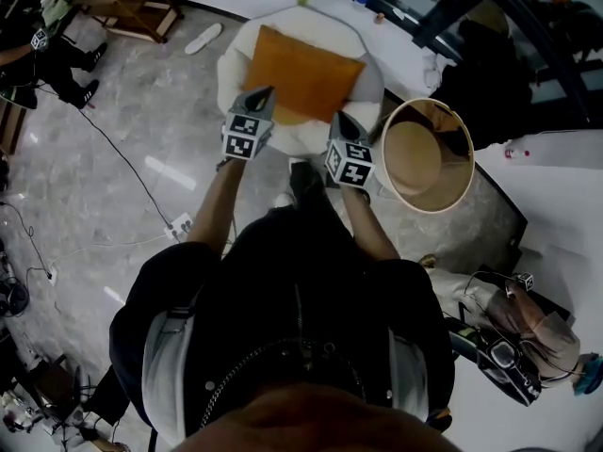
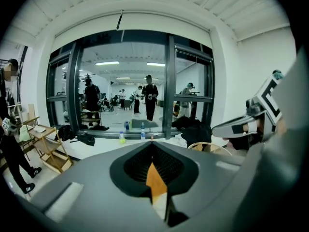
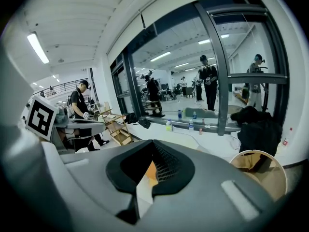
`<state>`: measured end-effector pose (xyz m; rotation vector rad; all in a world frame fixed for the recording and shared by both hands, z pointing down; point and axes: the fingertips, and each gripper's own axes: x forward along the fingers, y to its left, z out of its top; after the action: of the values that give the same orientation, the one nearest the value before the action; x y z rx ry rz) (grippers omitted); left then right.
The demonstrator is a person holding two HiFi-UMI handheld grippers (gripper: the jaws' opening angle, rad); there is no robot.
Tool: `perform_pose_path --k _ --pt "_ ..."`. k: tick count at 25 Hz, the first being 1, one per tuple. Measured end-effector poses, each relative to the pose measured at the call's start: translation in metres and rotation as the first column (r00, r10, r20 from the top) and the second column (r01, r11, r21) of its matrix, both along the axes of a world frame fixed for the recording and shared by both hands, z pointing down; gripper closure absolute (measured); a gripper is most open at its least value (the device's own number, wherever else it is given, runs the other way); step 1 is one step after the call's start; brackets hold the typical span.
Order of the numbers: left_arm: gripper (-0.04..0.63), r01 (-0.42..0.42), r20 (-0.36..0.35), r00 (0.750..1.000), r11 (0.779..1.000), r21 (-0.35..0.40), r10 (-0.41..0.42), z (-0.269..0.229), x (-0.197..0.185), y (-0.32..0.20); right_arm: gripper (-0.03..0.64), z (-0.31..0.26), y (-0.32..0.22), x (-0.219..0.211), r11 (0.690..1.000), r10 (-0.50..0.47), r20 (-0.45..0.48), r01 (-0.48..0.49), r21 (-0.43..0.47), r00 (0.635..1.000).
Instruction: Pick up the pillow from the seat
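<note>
The pillow [image 1: 301,72] lies flat on the seat [image 1: 234,62], not yet lifted. The left gripper [image 1: 265,91] and right gripper [image 1: 337,117] hover at the pillow's near edge, jaws closed together on nothing. Opening, gripping and lifting remain.

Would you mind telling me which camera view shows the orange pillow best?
The head view: it shows nearly the whole pillow lying on the white seat. Each gripper view shows only an orange sliver of it past its shut jaws.
</note>
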<state>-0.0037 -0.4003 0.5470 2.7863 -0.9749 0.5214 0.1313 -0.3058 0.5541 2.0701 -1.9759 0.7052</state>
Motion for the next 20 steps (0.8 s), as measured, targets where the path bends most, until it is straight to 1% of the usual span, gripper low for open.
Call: perform_pose_path --k 7,13,15,20 --pt "0.584 0.012 0.027 1.000 1.000 -0.002 -0.012 0.011 0.013 -0.041 0.614 0.022 -0.039 0.018 1.000 0.008 0.036 -0.008 -0.019 0.999" --pt "0.584 0.002 0.090 0.996 1.000 -0.028 0.001 0.027 0.034 -0.095 0.614 0.030 -0.098 0.048 1.000 0.026 0.065 -0.025 -0.014 0.998" --pt "0.584 -0.005 0.111 0.994 1.000 -0.026 0.008 0.026 0.039 -0.110 0.614 0.027 -0.116 0.058 0.999 0.038 0.073 -0.037 -0.007 0.997" --pt "0.584 -0.002 0.138 0.990 1.000 -0.015 0.004 0.021 0.053 -0.150 0.614 0.029 -0.153 0.081 0.999 0.051 0.101 -0.051 -0.006 0.994"
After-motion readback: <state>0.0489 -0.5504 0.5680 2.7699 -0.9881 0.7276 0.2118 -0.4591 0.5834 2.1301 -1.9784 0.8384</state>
